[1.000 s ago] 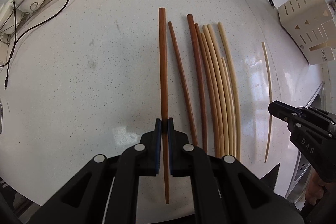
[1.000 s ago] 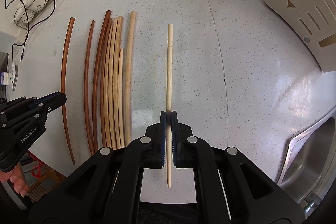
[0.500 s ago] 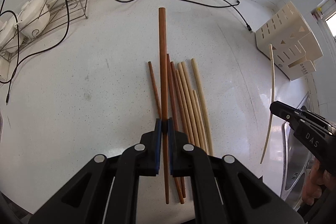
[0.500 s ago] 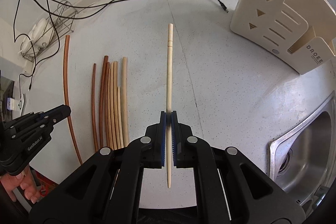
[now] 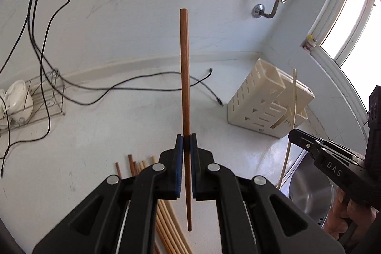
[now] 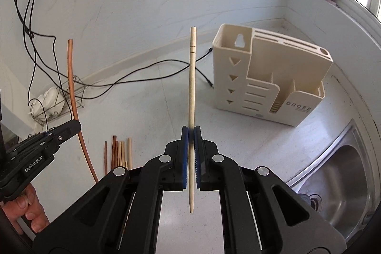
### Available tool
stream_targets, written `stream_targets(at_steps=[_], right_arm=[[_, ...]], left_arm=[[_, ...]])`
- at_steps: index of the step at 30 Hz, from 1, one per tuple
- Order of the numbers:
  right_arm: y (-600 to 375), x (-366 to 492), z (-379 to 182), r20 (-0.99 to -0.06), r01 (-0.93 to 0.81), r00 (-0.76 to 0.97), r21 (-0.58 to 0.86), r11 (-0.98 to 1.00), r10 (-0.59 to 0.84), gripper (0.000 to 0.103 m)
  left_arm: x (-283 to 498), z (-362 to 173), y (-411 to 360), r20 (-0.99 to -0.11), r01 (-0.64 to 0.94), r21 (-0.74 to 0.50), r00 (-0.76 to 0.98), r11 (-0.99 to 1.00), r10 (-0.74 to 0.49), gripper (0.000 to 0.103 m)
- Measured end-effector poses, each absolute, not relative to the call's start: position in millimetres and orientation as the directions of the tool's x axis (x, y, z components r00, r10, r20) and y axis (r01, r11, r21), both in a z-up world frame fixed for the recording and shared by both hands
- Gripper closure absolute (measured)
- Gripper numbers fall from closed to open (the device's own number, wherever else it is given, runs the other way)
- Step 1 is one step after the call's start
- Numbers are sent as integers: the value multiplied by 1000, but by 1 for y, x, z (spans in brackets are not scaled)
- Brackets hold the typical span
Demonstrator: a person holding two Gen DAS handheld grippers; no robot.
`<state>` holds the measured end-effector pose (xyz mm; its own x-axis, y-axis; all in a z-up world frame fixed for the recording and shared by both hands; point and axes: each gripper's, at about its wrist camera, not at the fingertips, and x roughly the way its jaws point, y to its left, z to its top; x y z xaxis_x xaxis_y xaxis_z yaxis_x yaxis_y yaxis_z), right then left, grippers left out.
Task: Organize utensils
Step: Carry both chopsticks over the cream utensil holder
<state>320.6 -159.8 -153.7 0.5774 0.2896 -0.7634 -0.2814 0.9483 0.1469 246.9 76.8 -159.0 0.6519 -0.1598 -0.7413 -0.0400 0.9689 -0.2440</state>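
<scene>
A dark chopstick [image 5: 185, 77] is being held clamped in the left gripper [image 5: 186, 142] and a pale chopstick [image 6: 192, 85] in the right gripper [image 6: 191, 133], both clear of the counter [image 6: 238, 135], likely being carried to the cream holder [image 6: 269, 77], where tip-first lowering into a compartment is being called for.

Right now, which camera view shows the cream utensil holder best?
The right wrist view: the cream utensil holder stands whole and unobstructed, with its slots, compartments and printed front readable. The left wrist view shows it smaller, near the edge, crossed by the pale chopstick.
</scene>
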Motion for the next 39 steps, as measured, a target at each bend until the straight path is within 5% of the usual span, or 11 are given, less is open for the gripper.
stream_targets(at_steps=[18,26,39], right_arm=[[-274,390,-100,-518,-185,815,195,963,261,99],[-311,401,-107,-410,-177,866,289,941,288,99],[-320,413,-139,-385,-108,903,228,968,191,99]], left_arm=[[372,-76,-23,-433,242,-244,840,939,-328,98],[413,-86,-46,-391,284,-257,844,924,-368,98],[430,-118,-58,-373,292,-205,859,934,-350,98]])
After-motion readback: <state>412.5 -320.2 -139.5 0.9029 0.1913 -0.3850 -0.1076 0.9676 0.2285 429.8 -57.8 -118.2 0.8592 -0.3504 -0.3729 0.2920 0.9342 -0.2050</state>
